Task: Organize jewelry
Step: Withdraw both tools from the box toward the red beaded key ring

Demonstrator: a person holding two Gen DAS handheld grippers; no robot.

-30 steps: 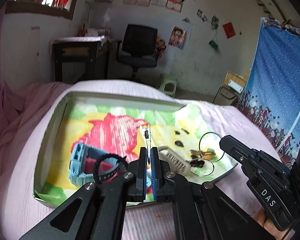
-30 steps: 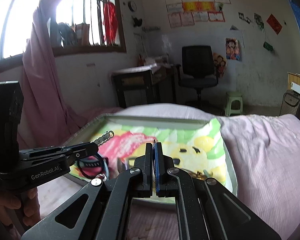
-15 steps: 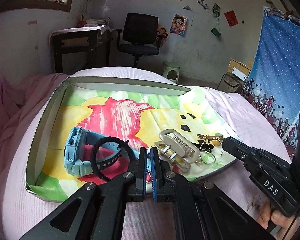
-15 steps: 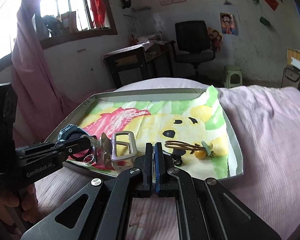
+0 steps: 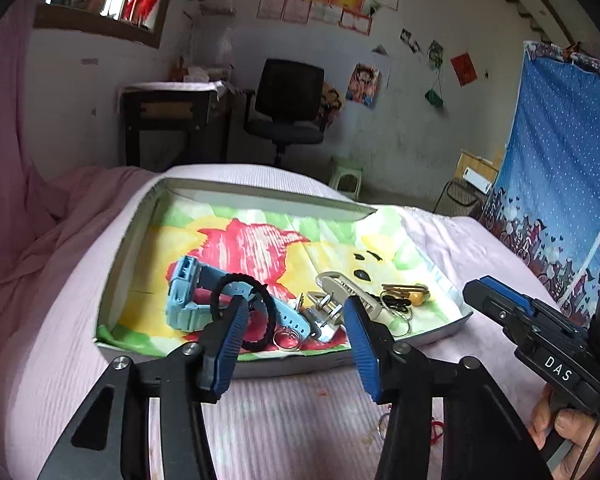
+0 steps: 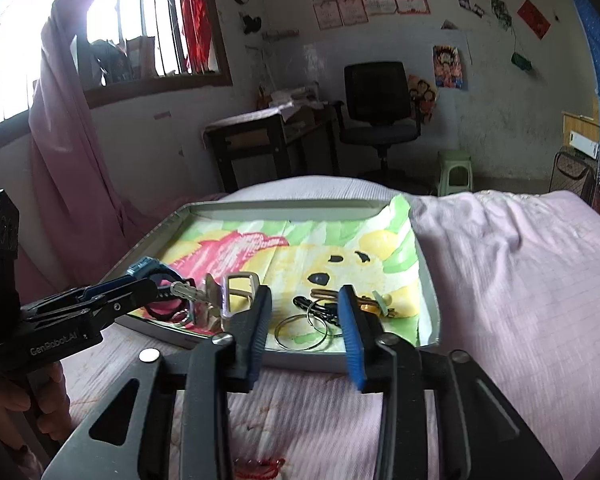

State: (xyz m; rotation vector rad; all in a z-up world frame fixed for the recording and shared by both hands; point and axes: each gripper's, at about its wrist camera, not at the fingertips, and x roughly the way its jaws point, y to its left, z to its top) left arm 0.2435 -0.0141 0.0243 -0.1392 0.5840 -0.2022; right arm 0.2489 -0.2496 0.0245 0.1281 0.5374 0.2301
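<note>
A shallow grey tray lined with a colourful cartoon paper sits on the pink bed. In it lie a blue watch, a black hair tie, a silver chain piece, a beige hair claw, metal rings and small black and gold pieces. My left gripper is open and empty at the tray's near edge, over the hair tie and chain. My right gripper is open and empty, over the rings. The tray also shows in the right wrist view.
The pink bedsheet surrounds the tray. A red thread lies on the sheet near me. A desk, an office chair and a green stool stand behind the bed. A blue curtain hangs at right.
Both grippers have opened; they were shut before. The chain piece my left gripper held a second ago now lies in the tray. Both grippers have pulled back slightly towards me.
</note>
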